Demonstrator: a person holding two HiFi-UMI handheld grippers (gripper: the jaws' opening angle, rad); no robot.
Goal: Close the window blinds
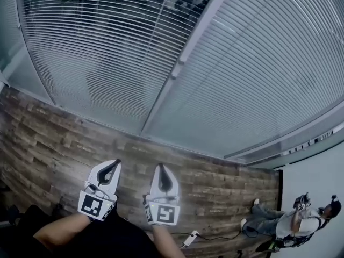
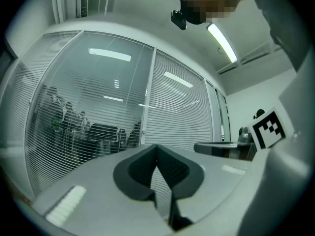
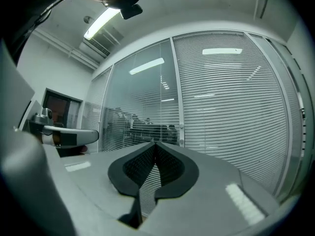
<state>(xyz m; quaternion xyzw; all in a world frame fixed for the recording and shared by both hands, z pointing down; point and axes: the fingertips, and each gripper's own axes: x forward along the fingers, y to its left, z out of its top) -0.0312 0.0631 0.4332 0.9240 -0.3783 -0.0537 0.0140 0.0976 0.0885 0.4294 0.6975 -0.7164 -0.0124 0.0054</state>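
White slatted window blinds cover a glass wall ahead. The left panel's blinds [image 1: 102,52] have open slats, and people in the room behind show through. The right panel's blinds [image 1: 269,74] look closed and opaque. A white mullion [image 1: 185,52] splits the two panels. My left gripper [image 1: 115,163] and right gripper [image 1: 161,168] are side by side low in the head view, both pointing at the wall and still apart from it. Each has its jaws shut with nothing between them. The open-slat blinds [image 2: 88,127] fill the left gripper view's left, and they show around the middle of the right gripper view [image 3: 142,117].
A wood-plank floor [image 1: 64,138] runs to the foot of the glass wall. A person [image 1: 301,222] sits on the floor at the lower right. A cable with a plug block [image 1: 192,236] lies on the floor near my right arm.
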